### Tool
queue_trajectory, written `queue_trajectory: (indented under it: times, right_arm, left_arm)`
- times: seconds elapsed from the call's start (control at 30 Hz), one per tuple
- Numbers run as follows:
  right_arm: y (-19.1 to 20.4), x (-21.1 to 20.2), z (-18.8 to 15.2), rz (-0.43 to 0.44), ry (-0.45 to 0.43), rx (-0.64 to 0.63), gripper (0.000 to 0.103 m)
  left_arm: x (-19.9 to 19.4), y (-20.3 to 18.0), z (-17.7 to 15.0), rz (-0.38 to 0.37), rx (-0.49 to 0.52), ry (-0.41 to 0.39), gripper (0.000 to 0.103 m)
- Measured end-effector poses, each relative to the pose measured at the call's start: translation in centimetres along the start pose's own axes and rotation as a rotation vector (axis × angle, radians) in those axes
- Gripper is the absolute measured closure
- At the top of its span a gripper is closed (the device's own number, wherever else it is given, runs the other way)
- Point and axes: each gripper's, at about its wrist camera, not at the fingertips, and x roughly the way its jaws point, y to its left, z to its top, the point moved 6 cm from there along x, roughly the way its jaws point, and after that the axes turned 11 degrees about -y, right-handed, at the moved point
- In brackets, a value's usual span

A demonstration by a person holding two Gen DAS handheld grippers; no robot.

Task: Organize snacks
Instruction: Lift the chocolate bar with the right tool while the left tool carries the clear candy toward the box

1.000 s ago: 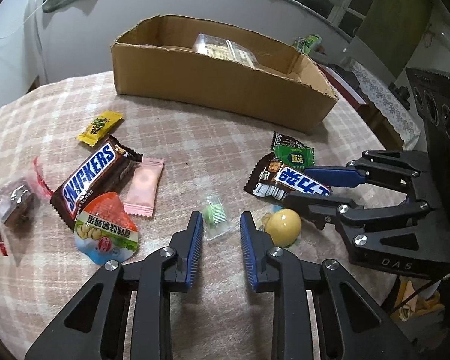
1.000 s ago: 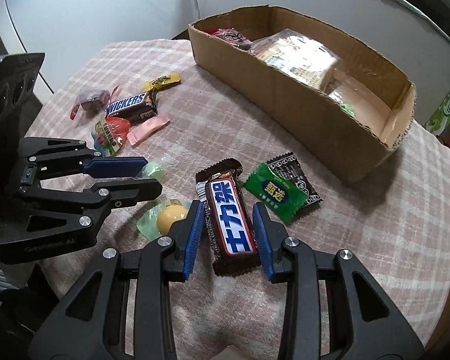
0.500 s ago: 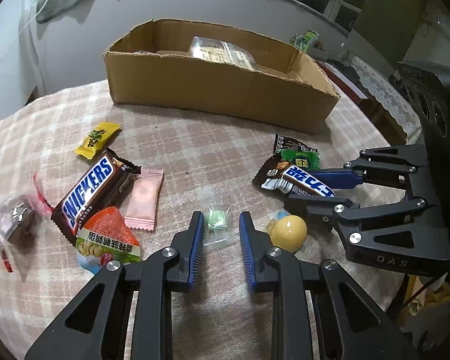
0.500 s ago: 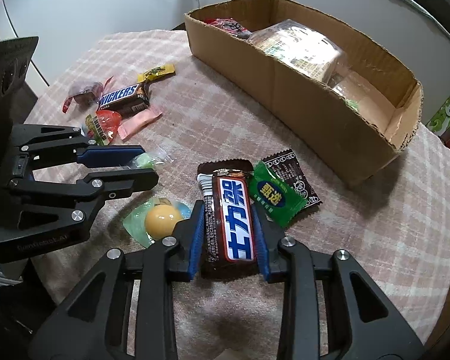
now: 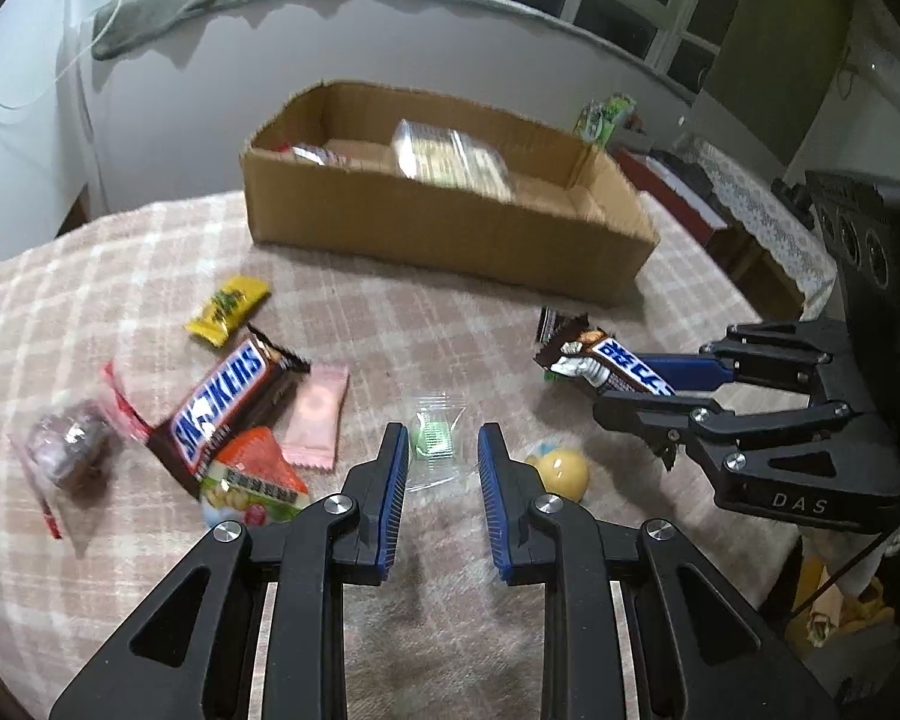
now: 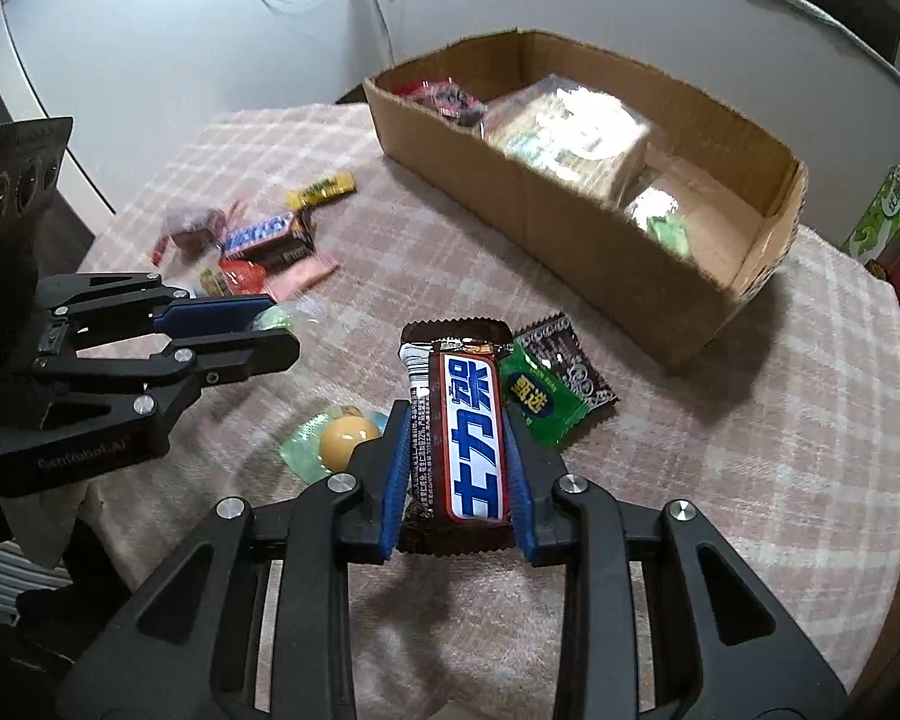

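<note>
Right between the pads of the right gripper [image 6: 453, 411] sits the chocolate bar [image 6: 471, 438]. The pads are pressed against its long sides, so the narrow gap is filled by the bar. Its blue-and-white label reads 士力架, with small print down the brown edge too fine to read. Just right of that claw's tip lies a green sachet [image 6: 540, 396] with two yellow Chinese characters. Just left of it lies a yellow ball sweet [image 6: 345, 441] in clear wrap.

The left gripper [image 5: 442, 433] is drawn almost closed, and a small clear packet [image 5: 432, 438] with a pale green sweet sits pinched at its tips. Left of this claw lie an orange-and-green pouch [image 5: 252, 480] with blurred Chinese print, a pink sachet [image 5: 318, 414] and a bar marked SNICKERS [image 5: 228, 402]. Farther out are a dark sweet [image 5: 66, 444] in red-edged wrap and a yellow sachet [image 5: 228, 309].

Well beyond both claws, on the checked cloth [image 5: 390, 324], stands the open cardboard box [image 6: 570, 228]. It holds a red wrapped snack [image 6: 444, 99] at its far-left end, a big clear biscuit pack [image 6: 570, 132] in the middle, and a small green-printed packet [image 6: 666, 228] toward the right. Their labels are blurred.
</note>
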Motion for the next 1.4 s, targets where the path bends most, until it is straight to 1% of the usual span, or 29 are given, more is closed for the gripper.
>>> queue_trajectory:
  times: [0.13,0.3,0.57,0.77,0.93,1.07,1.2,1.4]
  right_arm:
    - [0.0,-1.4,1.1,-0.002,-0.037,0.000,0.073]
    - [-0.8,-2.6,3.0,-0.026,-0.084,-0.001,0.073]
    - [-3.4,-3.8,6.2,-0.075,-0.148,0.027,0.073]
    - [-5.8,-3.8,8.3,-0.112,-0.175,0.044,0.073]
    - [-7.8,-2.9,9.5,-0.139,-0.178,0.058,0.073]
    - [-9.3,-2.0,10.2,-0.157,-0.172,0.070,0.073]
    - [-10.7,-0.6,10.5,-0.170,-0.158,0.084,0.073]
    - [-12.2,1.3,10.2,-0.176,-0.131,0.108,0.073]
  left_arm:
    - [-0.8,0.1,1.7,-0.006,-0.018,-0.042,0.081]
    - [-1.2,0.6,4.5,-0.001,-0.029,-0.096,0.081]
    - [-0.9,1.4,8.6,0.002,-0.035,-0.164,0.081]
    - [-0.2,1.4,11.2,0.005,-0.026,-0.195,0.081]
    - [1.4,1.2,13.1,0.009,-0.014,-0.198,0.081]
    - [3.2,1.4,14.0,0.013,-0.018,-0.187,0.081]
    - [5.3,1.8,14.1,0.023,-0.025,-0.155,0.081]
    - [7.8,2.8,13.4,0.046,-0.046,-0.113,0.081]
